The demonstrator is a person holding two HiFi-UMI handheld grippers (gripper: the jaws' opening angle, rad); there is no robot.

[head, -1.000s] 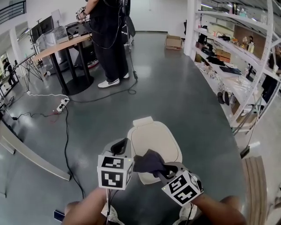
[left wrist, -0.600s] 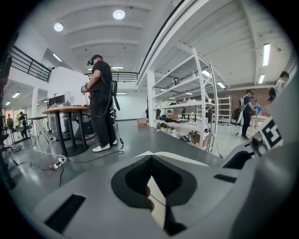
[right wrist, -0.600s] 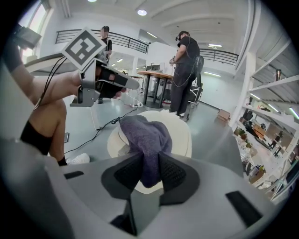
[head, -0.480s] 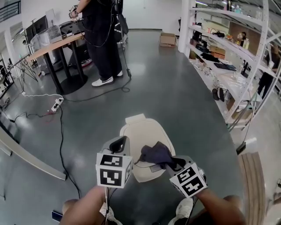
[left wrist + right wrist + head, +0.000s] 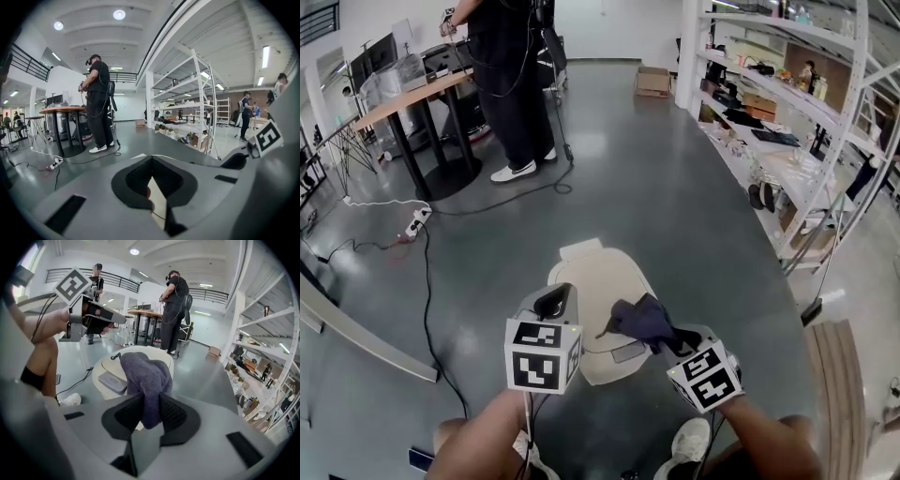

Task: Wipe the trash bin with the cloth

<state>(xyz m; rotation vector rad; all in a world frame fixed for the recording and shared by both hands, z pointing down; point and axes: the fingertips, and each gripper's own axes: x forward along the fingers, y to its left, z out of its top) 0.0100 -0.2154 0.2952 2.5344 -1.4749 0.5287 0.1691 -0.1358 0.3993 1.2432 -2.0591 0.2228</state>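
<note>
A cream trash bin (image 5: 598, 281) with a shut lid stands on the grey floor just in front of me. A dark purple cloth (image 5: 643, 321) hangs over the lid's right side, and my right gripper (image 5: 661, 337) is shut on it. In the right gripper view the cloth (image 5: 146, 376) bunches up between the jaws above the bin (image 5: 110, 365). My left gripper (image 5: 553, 300) hovers at the bin's left front edge. Its jaws meet at the tips with nothing between them (image 5: 151, 161).
A person (image 5: 511, 84) stands by a wooden table (image 5: 412, 94) at the back left. Cables and a power strip (image 5: 417, 223) lie on the floor at the left. Metal shelving (image 5: 787, 112) lines the right side. A cardboard box (image 5: 653, 82) sits far back.
My right gripper has carried the cloth a little up and to the right across the lid. The left gripper has stayed by the bin's left front edge.
</note>
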